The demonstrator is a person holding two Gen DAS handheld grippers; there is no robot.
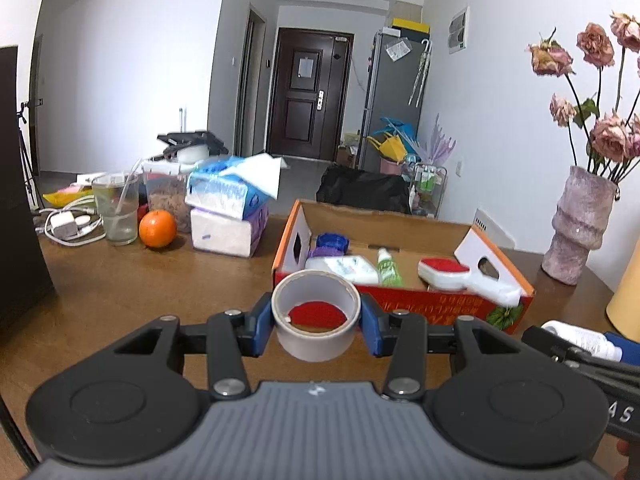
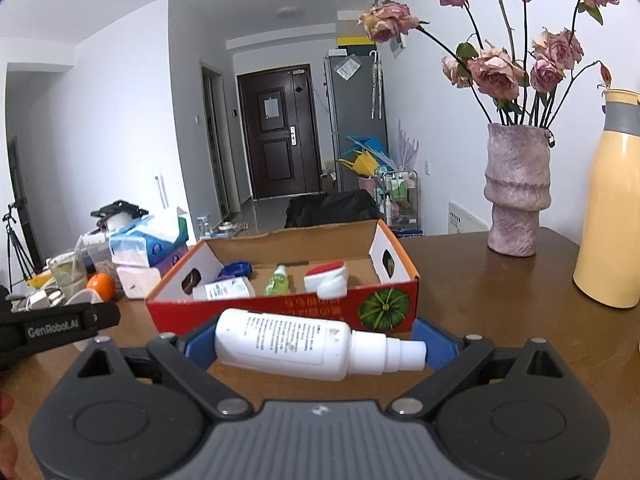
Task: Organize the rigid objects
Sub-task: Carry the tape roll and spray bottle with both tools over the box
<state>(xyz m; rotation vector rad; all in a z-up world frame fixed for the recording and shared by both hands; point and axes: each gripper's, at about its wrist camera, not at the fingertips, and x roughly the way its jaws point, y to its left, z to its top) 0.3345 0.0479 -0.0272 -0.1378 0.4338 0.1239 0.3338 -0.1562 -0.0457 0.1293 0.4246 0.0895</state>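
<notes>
My left gripper (image 1: 316, 326) is shut on a roll of grey tape (image 1: 316, 344), held just in front of the red cardboard box (image 1: 404, 300). My right gripper (image 2: 316, 346) is shut on a white spray bottle (image 2: 288, 344) lying sideways between its blue pads, just before the same box (image 2: 280, 308). Inside the box lie a white packet (image 1: 344, 270), a green tube (image 1: 388, 268), a blue object (image 1: 332, 242) and a red-topped white brush (image 1: 448, 274). The bottle and right gripper also show at the lower right of the left wrist view (image 1: 580, 340).
On the wooden table (image 1: 140, 280) stand stacked tissue packs (image 1: 228, 216), an orange (image 1: 157, 229), a glass with a straw (image 1: 118, 210) and chargers at the left. A pink vase of dried roses (image 2: 516, 192) and a yellow flask (image 2: 612, 208) stand at the right.
</notes>
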